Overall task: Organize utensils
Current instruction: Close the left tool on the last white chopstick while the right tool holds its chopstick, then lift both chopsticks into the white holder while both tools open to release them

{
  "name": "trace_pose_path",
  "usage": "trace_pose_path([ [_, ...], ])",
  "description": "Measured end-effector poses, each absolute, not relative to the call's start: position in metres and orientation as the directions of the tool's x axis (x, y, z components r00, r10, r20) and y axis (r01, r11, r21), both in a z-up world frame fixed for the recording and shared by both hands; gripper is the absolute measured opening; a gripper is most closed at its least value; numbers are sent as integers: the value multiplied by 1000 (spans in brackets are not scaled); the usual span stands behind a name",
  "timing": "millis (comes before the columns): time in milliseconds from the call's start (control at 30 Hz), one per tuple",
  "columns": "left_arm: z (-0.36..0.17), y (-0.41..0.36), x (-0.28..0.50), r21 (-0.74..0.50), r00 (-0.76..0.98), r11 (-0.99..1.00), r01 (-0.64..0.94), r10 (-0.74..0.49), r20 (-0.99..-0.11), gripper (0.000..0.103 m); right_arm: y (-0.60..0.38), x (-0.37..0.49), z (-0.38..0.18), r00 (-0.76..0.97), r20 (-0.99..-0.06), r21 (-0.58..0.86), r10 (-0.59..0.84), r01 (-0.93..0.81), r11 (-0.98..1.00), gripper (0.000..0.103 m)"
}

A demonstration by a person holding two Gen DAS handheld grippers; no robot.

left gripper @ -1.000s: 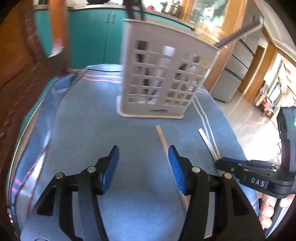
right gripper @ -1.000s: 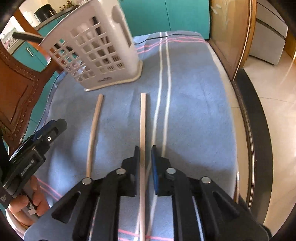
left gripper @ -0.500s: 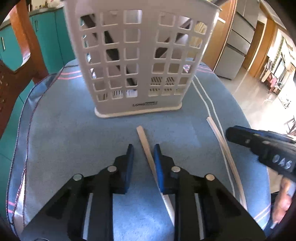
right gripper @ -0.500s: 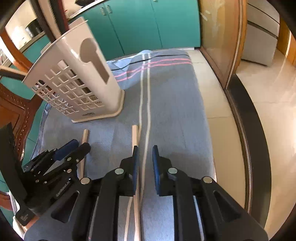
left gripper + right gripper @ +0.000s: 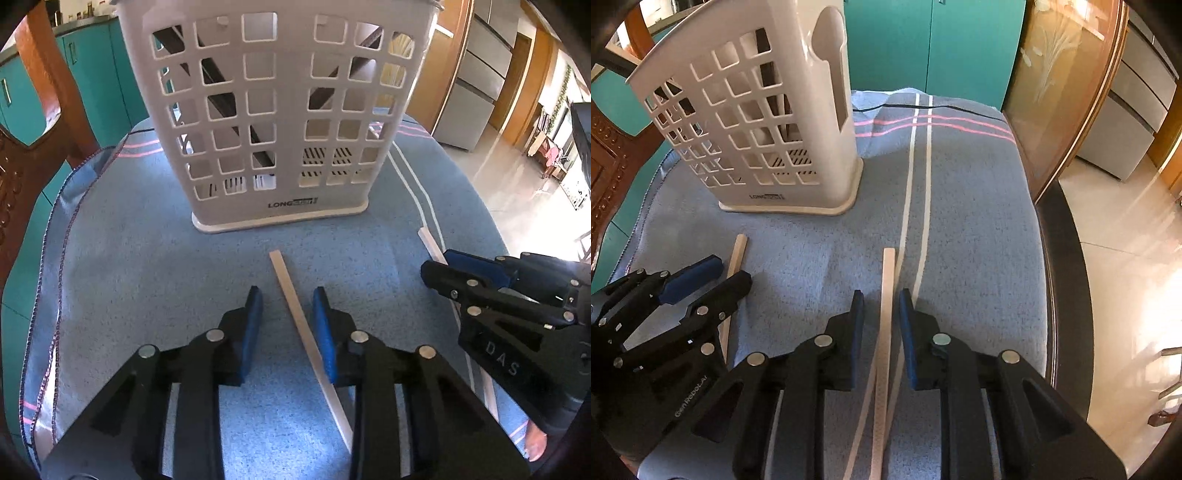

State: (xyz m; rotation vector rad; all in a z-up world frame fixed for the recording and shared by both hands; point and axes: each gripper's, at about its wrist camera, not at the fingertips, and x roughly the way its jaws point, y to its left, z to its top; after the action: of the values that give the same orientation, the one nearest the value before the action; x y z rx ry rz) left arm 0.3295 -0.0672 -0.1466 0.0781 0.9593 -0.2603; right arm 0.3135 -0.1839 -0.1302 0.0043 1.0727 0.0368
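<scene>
Two pale wooden chopsticks lie flat on a blue cloth [image 5: 129, 258] in front of a white slotted utensil holder [image 5: 273, 110] [image 5: 757, 140] that has dark utensils leaning inside. In the left wrist view one chopstick [image 5: 286, 280] runs between the fingers of my left gripper [image 5: 287, 314], close to the right pad; the jaws are opening and a gap shows on the left side. The other chopstick [image 5: 887, 280] lies between the narrow jaws of my right gripper [image 5: 881, 314], which are also opening, with the pads standing just off the stick. Each gripper shows at the edge of the other's view.
A carved wooden chair [image 5: 22, 166] stands at the cloth's left edge. The table's dark rim [image 5: 1060, 277] curves along the right, with tiled floor beyond it. Teal cabinets [image 5: 923, 44] stand behind the holder. White and pink stripes cross the cloth.
My left gripper came forward toward the holder and its wide jaws narrowed around the chopstick, then eased apart a little. The right gripper's jaws widened slightly off their stick.
</scene>
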Motion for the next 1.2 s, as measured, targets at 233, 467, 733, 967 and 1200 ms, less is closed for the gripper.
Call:
trace_pose_path([
  [233, -147, -73, 328, -31, 548, 961, 274, -183, -817, 24, -180, 306, -131, 499, -866, 4, 19, -29, 1000, 20],
  [467, -150, -78, 330, -58, 543, 956, 288, -212, -812, 10, -183, 304, -132, 508, -861, 12, 31, -41, 999, 19],
  [733, -143, -72, 316, -119, 534, 946, 302, -271, -801, 7, -192, 299, -130, 499, -857, 120, 127, -47, 992, 7],
  [967, -96, -45, 285, -194, 621, 933, 302, -347, -703, 7, -195, 270, -86, 574, -789, 198, 218, -98, 975, 7],
  [1200, -32, -18, 244, -229, 730, 927, 298, -376, -571, 7, -202, 220, -12, 697, -654, 247, 295, -171, 954, 7],
])
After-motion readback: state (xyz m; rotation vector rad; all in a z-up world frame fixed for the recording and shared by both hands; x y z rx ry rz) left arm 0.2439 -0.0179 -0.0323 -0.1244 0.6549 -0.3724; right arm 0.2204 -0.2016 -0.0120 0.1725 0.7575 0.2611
